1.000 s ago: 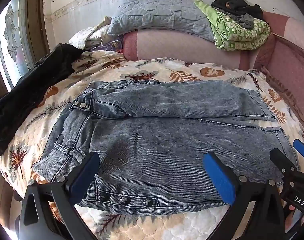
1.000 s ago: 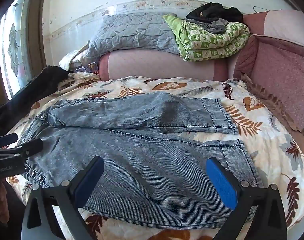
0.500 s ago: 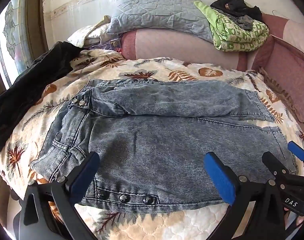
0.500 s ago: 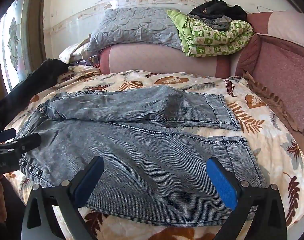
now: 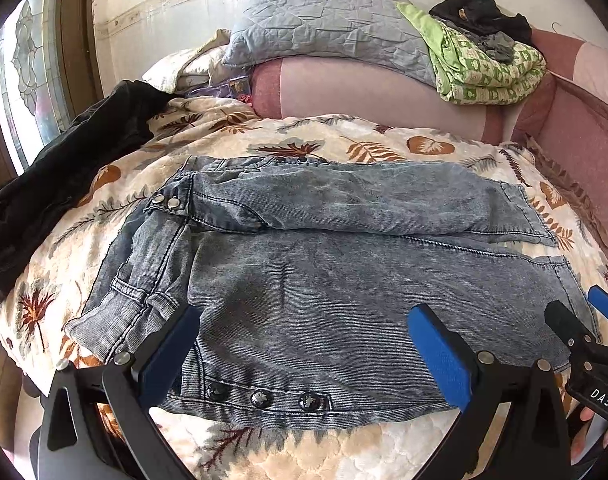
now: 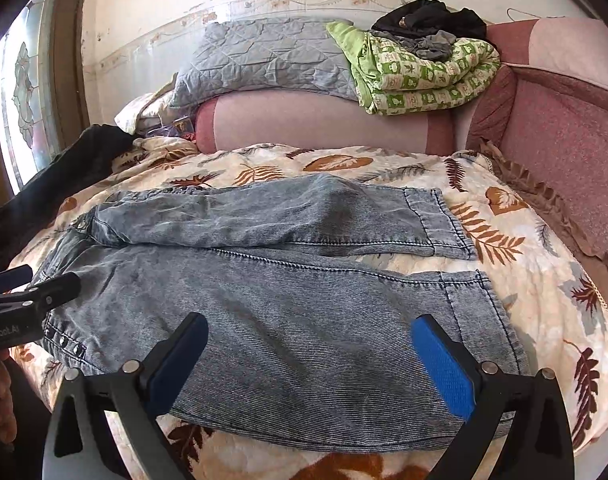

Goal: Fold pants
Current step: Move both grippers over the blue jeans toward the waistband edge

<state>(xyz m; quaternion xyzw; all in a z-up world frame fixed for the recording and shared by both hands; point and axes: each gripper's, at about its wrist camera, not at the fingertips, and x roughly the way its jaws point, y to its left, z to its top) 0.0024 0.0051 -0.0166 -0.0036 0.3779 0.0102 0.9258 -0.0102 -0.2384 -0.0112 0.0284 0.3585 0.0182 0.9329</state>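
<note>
Grey-blue denim pants (image 5: 323, 280) lie flat across the leaf-print bed cover, waist to the left, leg hems to the right; they also show in the right wrist view (image 6: 284, 300). The far leg lies beside the near leg. My left gripper (image 5: 304, 344) is open and empty, hovering over the near edge by the waist and its row of snap buttons (image 5: 262, 398). My right gripper (image 6: 309, 354) is open and empty over the near leg, close to its hem (image 6: 483, 312). Each gripper shows at the edge of the other's view.
A black garment (image 5: 64, 168) lies along the left side of the bed. A pink bolster (image 5: 367, 96) at the back carries a grey quilt (image 5: 323, 32), a green blanket (image 5: 483, 68) and dark clothes. A padded pink wall (image 6: 563, 128) bounds the right.
Both grippers have drawn back and up slightly, so the pants sit a little lower and farther in both views. Jaws stay open; the pants have not moved.
</note>
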